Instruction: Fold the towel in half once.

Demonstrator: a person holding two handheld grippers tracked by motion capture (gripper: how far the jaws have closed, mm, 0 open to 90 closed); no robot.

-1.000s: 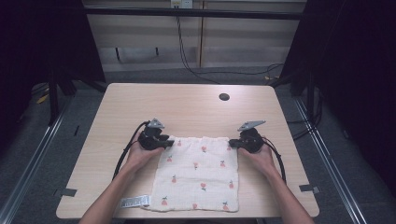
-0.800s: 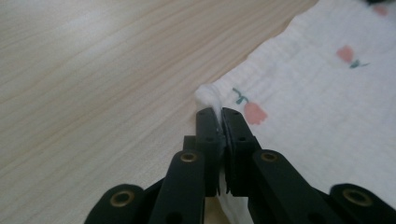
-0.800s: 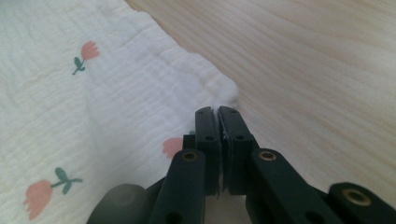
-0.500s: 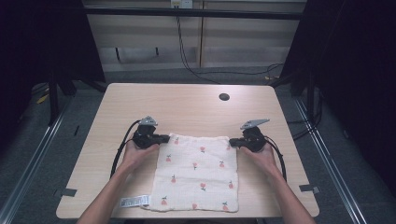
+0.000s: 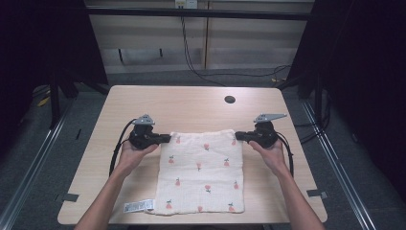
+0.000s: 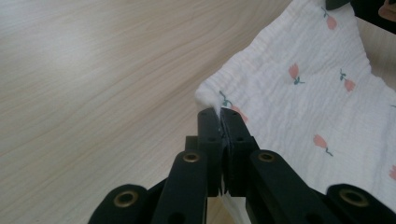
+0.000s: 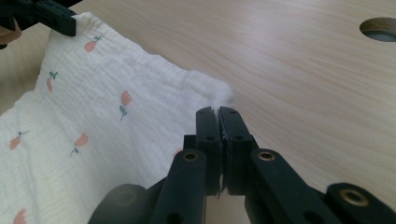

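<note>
White crinkled muslin cloth with small pink flower print (image 5: 201, 172) lay flat on the light wooden desk (image 5: 191, 105), far corners clenched by left gripper (image 6: 219, 114) and right gripper (image 7: 218, 112). Thin bites; uneven lifting could slip a corner free.

Lighting's pretty even from overhead in the high view: the desk (image 5: 191, 103) is well lit, while the floor and both side walls around it drop off into near black. Shadows under the hands are soft and short. Some mild glare on the wood near the desk's far edge in both claw views. The close-up black jaws at the bottom go soft and blurry, and the cloth (image 6: 303, 93) stays reasonably sharp. High view is a bit grainy overall.
</note>
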